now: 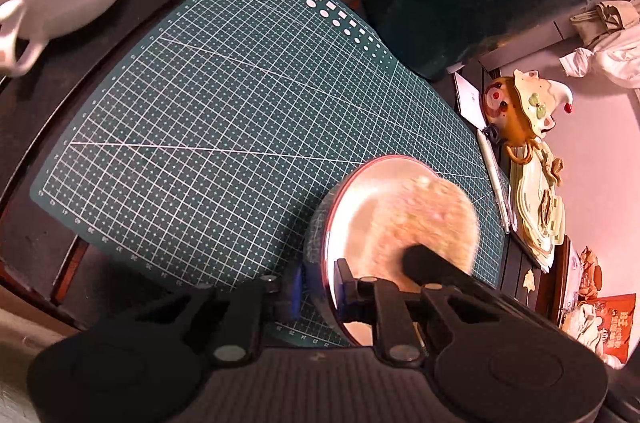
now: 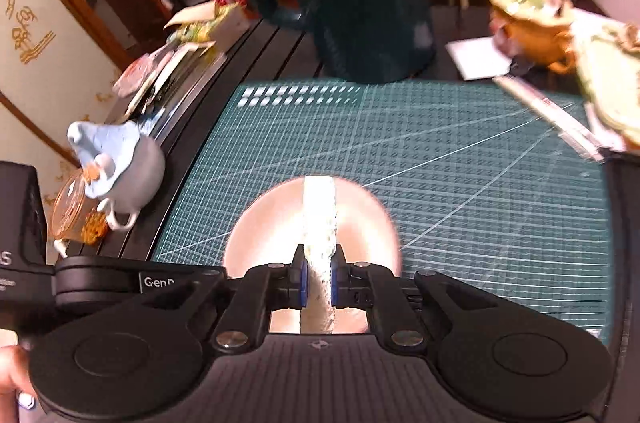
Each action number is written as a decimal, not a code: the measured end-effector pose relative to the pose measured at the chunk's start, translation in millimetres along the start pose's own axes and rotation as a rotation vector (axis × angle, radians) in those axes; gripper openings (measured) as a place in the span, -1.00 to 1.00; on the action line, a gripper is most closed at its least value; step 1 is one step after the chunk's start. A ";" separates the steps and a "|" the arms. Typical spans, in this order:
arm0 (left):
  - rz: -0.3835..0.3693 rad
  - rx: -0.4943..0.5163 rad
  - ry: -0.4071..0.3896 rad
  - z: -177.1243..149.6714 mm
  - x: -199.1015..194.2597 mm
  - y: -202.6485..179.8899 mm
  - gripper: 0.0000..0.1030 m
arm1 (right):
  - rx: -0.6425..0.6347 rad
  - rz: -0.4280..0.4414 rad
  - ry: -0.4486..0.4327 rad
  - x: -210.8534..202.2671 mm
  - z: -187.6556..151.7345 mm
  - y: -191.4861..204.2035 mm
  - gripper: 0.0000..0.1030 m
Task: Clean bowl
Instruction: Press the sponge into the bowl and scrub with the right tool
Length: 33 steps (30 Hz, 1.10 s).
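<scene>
1. The cutting mat (image 1: 224,111) covers the middle of the dark table (image 1: 48,127) and serves as the work surface. Its gridded face is bare except near one corner.
2. The bowl (image 1: 360,207) stands on that corner of the mat, tipped up on its side so that its open face is turned toward the right gripper. The tilt probably gives access to the inside wall.
3. The left gripper (image 1: 320,287) has its jaws clamped on the bowl's rim at the lowest visible part, one finger inside and one outside. This grip appears to steady the bowl against the wiping force.
4. The right gripper (image 2: 319,283) has its jaws clamped on a pale sponge (image 2: 319,223), held edge-on so that its free end reaches into the bowl.
5. In the left wrist view the sponge shows only as a blurred tan disc across the bowl's inside. Whether it presses on the wall cannot be told.
6. The bowl's base is hidden, and dirt inside it cannot be made out.
</scene>
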<state>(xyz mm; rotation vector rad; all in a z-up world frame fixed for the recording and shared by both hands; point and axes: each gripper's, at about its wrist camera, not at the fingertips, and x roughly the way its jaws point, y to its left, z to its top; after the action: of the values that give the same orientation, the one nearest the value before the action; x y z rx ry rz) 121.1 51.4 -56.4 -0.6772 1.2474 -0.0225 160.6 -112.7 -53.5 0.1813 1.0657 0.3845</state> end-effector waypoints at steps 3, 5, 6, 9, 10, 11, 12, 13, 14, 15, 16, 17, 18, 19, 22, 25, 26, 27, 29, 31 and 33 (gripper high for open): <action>-0.011 -0.015 0.003 0.2 -0.3 1.9 -0.73 | 0.004 0.017 0.019 10.3 2.3 -0.5 -0.82; -0.011 -0.014 0.002 0.0 -0.3 0.9 -0.73 | -0.010 -0.011 0.038 15.6 1.5 -0.4 -0.82; -0.007 -0.009 0.000 -0.4 -0.3 -0.2 -0.73 | -0.023 -0.037 0.045 18.1 0.4 0.8 -0.82; -0.011 -0.011 0.003 -0.3 -0.3 -0.5 -0.73 | -0.113 -0.159 0.023 19.6 -5.1 13.0 -0.82; -0.015 -0.016 0.007 0.0 -0.1 0.4 -0.73 | -0.142 -0.198 0.018 19.0 -6.5 18.4 -0.82; -0.019 -0.020 0.009 0.1 0.0 1.0 -0.73 | -0.173 -0.243 0.007 17.0 -8.3 22.5 -0.82; -0.019 -0.020 0.009 -0.1 -0.1 0.9 -0.73 | -0.205 -0.287 -0.004 14.9 -10.1 26.5 -0.82; -0.019 -0.020 0.009 -0.4 -0.2 0.8 -0.73 | -0.209 -0.301 -0.011 11.4 -9.9 27.8 -0.83; -0.020 -0.017 0.009 0.3 0.7 1.6 -0.73 | -0.210 -0.311 -0.018 7.7 -9.5 28.7 -0.83; -0.021 -0.004 0.010 3.3 3.6 4.4 -0.73 | -0.211 -0.320 -0.025 4.1 -9.1 29.7 -0.83; -0.021 0.003 0.011 5.3 5.8 6.1 -0.73 | -0.206 -0.321 -0.036 -1.2 -8.0 30.2 -0.84; -0.022 0.002 0.013 5.8 6.5 6.5 -0.72 | -0.200 -0.322 -0.048 -6.7 -6.9 30.7 -0.84; -0.025 -0.002 0.015 6.6 7.6 8.7 -0.72 | -0.198 -0.328 -0.061 -12.1 -5.7 30.5 -0.83; -0.027 -0.004 0.016 7.3 8.0 9.9 -0.72 | -0.197 -0.346 -0.082 -18.7 -4.7 31.1 -0.83; -0.026 -0.004 0.018 8.7 7.5 10.6 -0.72 | -0.159 -0.298 -0.125 -34.1 -0.1 27.0 -0.83; -0.028 -0.010 0.022 10.8 7.4 12.4 -0.72 | -0.072 -0.161 -0.116 -38.5 5.9 13.4 -0.83; -0.029 -0.013 0.024 11.6 7.6 13.4 -0.72 | -0.047 -0.114 -0.092 -34.4 6.8 9.5 -0.83; -0.028 -0.016 0.026 12.5 8.0 14.5 -0.72 | -0.022 -0.067 -0.067 -29.9 7.5 5.7 -0.83; -0.023 -0.021 0.028 14.5 9.2 17.8 -0.72 | -0.003 -0.044 -0.029 -17.8 6.4 2.4 -0.83; -0.012 -0.025 0.027 17.6 12.3 23.3 -0.72 | 0.014 -0.030 0.005 -6.4 5.4 -0.4 -0.83; -0.008 -0.029 0.027 18.0 13.6 24.1 -0.72 | 0.031 -0.020 0.044 6.8 4.0 -4.5 -0.83</action>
<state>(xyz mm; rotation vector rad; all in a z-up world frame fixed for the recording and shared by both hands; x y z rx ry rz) 133.3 74.1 -77.1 -0.7083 1.2734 -0.0202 168.0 -114.0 -58.7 0.1908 1.1165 0.3558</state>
